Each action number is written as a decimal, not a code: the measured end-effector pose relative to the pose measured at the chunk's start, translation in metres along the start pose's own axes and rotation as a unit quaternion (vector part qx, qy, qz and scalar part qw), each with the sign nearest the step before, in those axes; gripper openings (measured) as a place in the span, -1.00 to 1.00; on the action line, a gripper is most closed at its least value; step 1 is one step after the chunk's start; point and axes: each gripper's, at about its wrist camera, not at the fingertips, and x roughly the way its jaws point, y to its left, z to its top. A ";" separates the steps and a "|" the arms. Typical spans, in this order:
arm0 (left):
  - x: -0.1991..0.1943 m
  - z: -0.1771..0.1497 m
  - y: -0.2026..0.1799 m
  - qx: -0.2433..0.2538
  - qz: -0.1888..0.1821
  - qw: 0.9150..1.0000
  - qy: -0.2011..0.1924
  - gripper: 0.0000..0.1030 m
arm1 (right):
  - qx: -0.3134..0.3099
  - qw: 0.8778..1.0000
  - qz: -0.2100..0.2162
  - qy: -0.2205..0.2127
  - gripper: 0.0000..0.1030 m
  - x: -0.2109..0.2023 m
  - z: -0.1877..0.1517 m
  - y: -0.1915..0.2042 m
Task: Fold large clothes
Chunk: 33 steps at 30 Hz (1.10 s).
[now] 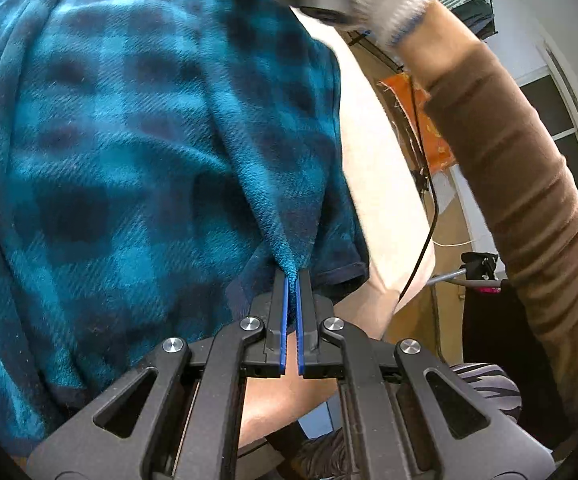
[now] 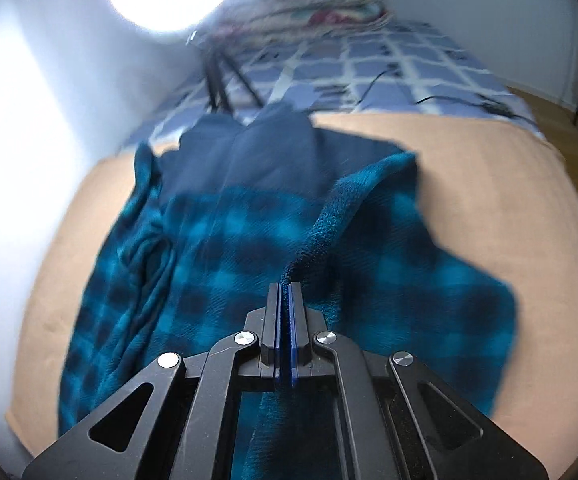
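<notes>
Both claws are pressed together on the teal-and-navy plaid fleece garment [image 2: 249, 240], the left claw [image 1: 292, 276] pinching a raised fold, the right claw [image 2: 285, 286] pinching its edge above the tan-covered bed [image 2: 509, 184].

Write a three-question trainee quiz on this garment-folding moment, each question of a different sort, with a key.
1. True or false: the left gripper is open and empty.
2. Multiple choice: the surface under the teal plaid fleece garment is a) a tan cloth, b) a glass table, c) bare floor.
3. Fill in: the right gripper is pinching a ______ of the garment.

Key
1. False: its jaws are closed on a pinch of the fleece.
2. a
3. Fold; a ridge of fleece runs up from between its closed jaws.
</notes>
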 end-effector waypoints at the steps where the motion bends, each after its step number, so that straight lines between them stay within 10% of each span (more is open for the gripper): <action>1: 0.001 -0.001 0.001 0.000 0.005 1.000 0.001 -0.99 | -0.003 1.000 0.000 0.006 -0.96 0.010 -0.003 0.006; 7: 0.005 -0.006 0.004 -0.006 0.013 1.000 0.006 -0.99 | -0.017 0.999 0.009 0.044 -0.92 0.040 -0.017 0.013; 16: -0.011 -0.009 0.007 -0.012 -0.007 1.000 0.002 -0.94 | 0.023 0.997 0.071 -0.027 -0.85 -0.083 -0.033 -0.041; 19: -0.022 -0.009 0.008 -0.016 -0.013 1.000 -0.007 -0.41 | 0.041 0.996 0.076 -0.033 -0.47 -0.121 -0.067 -0.062; 33: -0.003 0.000 0.029 -0.084 -0.035 0.996 0.004 -0.42 | 0.176 0.956 0.214 0.092 -0.34 -0.154 -0.298 -0.056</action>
